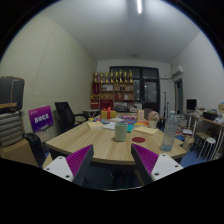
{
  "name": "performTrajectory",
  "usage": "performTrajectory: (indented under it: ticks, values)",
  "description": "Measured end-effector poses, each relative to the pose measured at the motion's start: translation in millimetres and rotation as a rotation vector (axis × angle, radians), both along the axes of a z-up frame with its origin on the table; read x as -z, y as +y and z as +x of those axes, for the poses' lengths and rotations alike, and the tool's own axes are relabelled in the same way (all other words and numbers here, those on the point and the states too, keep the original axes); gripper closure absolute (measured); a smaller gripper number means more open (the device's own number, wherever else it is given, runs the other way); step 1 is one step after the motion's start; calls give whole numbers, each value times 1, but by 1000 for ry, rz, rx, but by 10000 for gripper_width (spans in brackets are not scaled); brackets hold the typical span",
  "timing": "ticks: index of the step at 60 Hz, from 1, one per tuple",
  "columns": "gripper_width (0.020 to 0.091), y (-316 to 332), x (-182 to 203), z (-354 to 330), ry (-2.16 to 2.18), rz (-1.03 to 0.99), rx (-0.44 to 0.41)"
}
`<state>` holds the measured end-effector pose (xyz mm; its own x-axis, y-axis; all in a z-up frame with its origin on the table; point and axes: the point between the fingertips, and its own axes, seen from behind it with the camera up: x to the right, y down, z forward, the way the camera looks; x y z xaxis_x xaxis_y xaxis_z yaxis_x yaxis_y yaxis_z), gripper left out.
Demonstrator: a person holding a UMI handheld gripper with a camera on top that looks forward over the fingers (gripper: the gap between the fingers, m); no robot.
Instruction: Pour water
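The tongs (112, 163) stood apart, holding nothing, raised well short of the surface (100, 145). Cluttered items crowded the green cup (121, 131), so a hasty approach risked knocking neighbours over or spilling. The cup sat beyond the pads (79, 160), at about twelve o'clock, well apart from them.

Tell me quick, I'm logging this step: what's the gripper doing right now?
Gripper: open, holding nothing; the cup sits on the table beyond its fingers.
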<state>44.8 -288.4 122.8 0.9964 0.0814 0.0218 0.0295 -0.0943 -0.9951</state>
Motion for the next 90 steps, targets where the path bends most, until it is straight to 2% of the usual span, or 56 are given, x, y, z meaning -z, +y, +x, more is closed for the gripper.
performTrajectory:
  ticks: [1,6,7,18,23,38,54,71,75,84,90]
  values:
    - [265,0,1,-21,2,1,8]
    - [265,1,1,-18,1,5,24]
    - [266,0,0,1,-4,6,23]
    - [275,11,-9,24,-32,54,29]
    - [281,21,-10,61,-44,75,56]
    - [281,96,-3,205,-45,122,245]
    - [281,184,10,280,-63,119,323]
    - [282,261,28,293,-27,76,292]
    - [483,267,38,290,-54,38,302]
    - [515,268,35,293,-40,75,346]
    - [573,268,35,290,-42,54,335]
